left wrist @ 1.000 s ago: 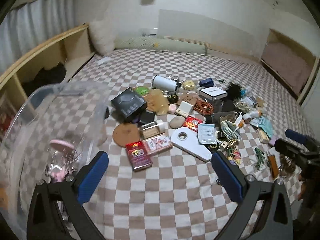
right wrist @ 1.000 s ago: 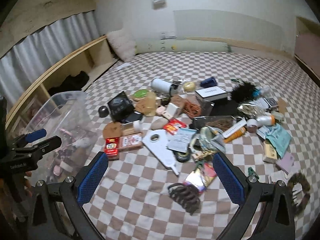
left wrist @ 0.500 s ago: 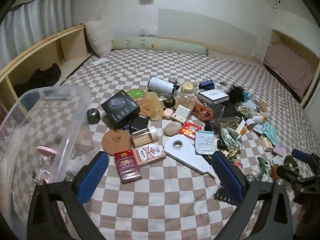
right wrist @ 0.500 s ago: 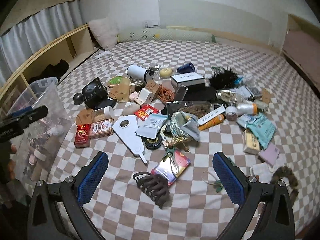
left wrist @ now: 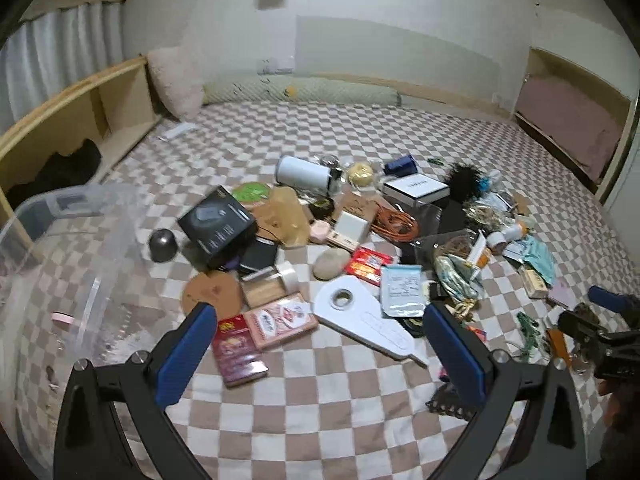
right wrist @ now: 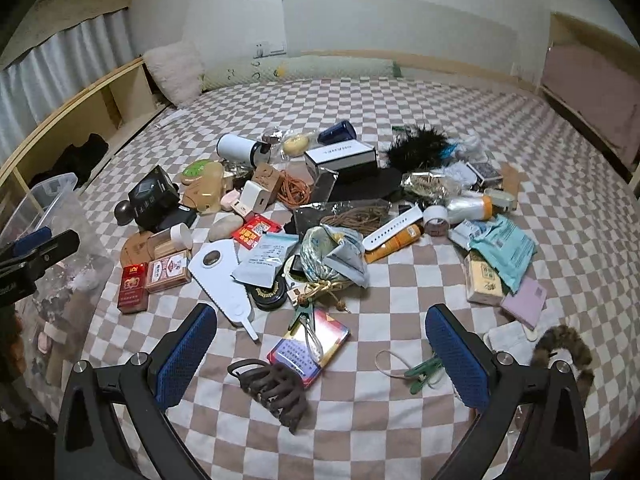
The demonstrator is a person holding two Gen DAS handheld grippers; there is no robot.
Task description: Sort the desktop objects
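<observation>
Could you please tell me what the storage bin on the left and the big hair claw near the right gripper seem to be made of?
Storage bin: clear, glossy plastic by the look; the checked cover shows through its wall. Hair claw: probably matte dark brown plastic, with moulded curved teeth and almost no shine.

Left tongs (left wrist: 320,344) and right tongs (right wrist: 322,344), both spread wide, empty.

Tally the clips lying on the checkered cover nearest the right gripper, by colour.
Brown hair claw clip: 1
Green clips: 2, one on the colourful booklet, one by the right fingertip
Total: 3
</observation>
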